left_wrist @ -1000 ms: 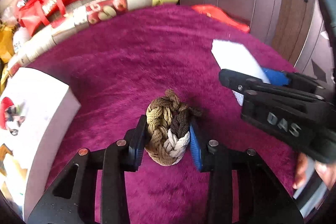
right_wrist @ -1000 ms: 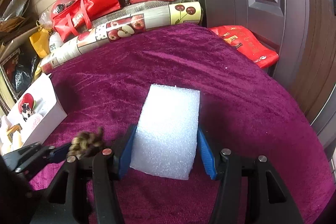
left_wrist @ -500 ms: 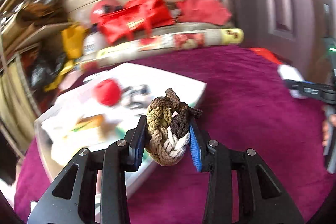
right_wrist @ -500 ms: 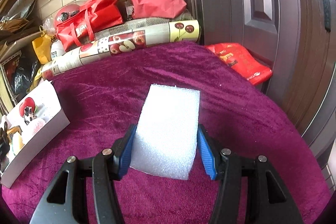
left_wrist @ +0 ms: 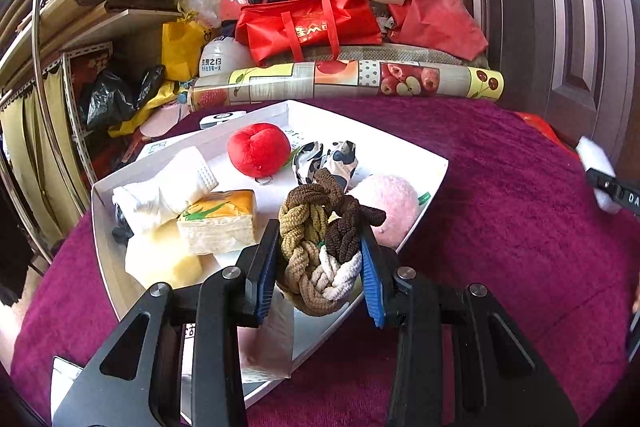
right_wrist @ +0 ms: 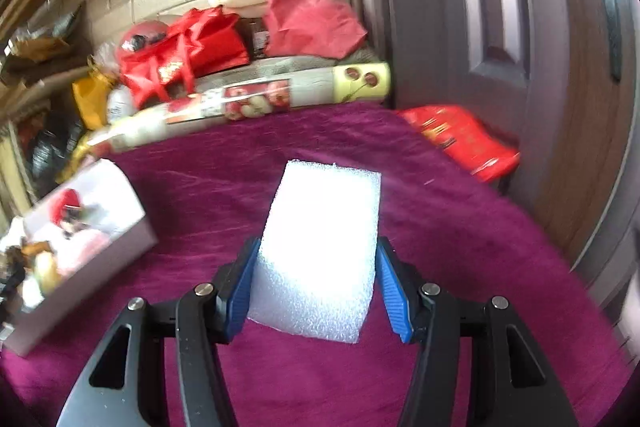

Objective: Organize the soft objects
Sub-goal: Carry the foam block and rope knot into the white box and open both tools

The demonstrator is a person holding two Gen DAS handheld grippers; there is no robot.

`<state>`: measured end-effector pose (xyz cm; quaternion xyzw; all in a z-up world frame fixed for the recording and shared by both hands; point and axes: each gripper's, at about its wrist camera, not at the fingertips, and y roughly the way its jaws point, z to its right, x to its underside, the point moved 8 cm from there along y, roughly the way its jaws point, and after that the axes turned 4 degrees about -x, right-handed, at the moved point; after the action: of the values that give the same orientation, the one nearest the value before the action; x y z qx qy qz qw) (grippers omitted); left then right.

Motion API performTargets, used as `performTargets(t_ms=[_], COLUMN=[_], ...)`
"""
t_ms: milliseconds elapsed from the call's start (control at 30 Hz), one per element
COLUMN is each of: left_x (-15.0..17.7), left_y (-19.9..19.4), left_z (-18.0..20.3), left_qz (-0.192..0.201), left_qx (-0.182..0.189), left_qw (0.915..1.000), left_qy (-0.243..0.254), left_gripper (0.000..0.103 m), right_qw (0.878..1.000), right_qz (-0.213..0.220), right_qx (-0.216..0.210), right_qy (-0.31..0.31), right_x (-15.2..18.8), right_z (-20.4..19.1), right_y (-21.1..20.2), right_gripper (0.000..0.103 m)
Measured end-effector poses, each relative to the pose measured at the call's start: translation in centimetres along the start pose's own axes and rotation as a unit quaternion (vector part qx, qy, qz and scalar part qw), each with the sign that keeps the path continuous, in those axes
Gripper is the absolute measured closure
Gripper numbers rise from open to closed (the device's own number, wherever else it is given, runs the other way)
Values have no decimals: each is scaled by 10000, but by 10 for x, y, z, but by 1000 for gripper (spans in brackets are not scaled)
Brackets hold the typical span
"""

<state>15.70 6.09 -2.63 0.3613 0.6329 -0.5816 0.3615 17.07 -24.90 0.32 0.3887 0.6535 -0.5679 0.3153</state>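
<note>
My left gripper [left_wrist: 318, 267] is shut on a braided rope knot [left_wrist: 320, 247] in brown, tan and white, held above the near corner of a white tray [left_wrist: 436, 167]. The tray holds a red plush [left_wrist: 259, 149], a pink fluffy ball [left_wrist: 390, 203], a cow-print cloth [left_wrist: 326, 159], a tissue pack [left_wrist: 220, 221] and white cloths. My right gripper [right_wrist: 316, 279] is shut on a white foam block [right_wrist: 320, 247], lifted above the purple cloth [right_wrist: 440, 227]. The tray also shows at the left of the right wrist view [right_wrist: 80, 239].
A patterned roll [left_wrist: 348, 81] lies along the table's far edge, with red bags [left_wrist: 308, 23] and clutter behind it. A door [right_wrist: 500, 7] stands at the right. A red packet [right_wrist: 460, 139] lies by the door. Shelves [left_wrist: 48, 87] stand at the left.
My left gripper has swung left with the rope knot, from over the purple cloth to over the tray. My right gripper has lifted the foam block and shifted a little.
</note>
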Motion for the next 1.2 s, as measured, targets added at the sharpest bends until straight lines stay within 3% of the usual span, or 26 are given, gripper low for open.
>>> performTargets(t_ms=[267, 600, 800, 967, 1200], left_x=[-1, -2, -1, -29, -54], left_y=[1, 1, 9, 2, 52], left_z=[-4, -7, -18, -37, -98], left_qz=[-12, -16, -262, -192, -972], left_qx=[15, 18, 8, -52, -456], left_qw=[9999, 9998, 9984, 9972, 9856], left_qy=[-127, -191, -503, -727, -1310], left_gripper=[66, 68, 66, 66, 64], right_qw=[9948, 9836, 9823, 9814, 9720], right_qz=[-139, -288, -358, -210, -567], right_qx=[-816, -1569, -1670, -1688, -2122], right_qy=[-592, -848, -769, -890, -839], right_x=[11, 28, 30, 13, -3], right_z=[-98, -184, -198, -208, -245], right_y=[-1, -1, 3, 2, 28], right_gripper=[46, 47, 47, 47, 47])
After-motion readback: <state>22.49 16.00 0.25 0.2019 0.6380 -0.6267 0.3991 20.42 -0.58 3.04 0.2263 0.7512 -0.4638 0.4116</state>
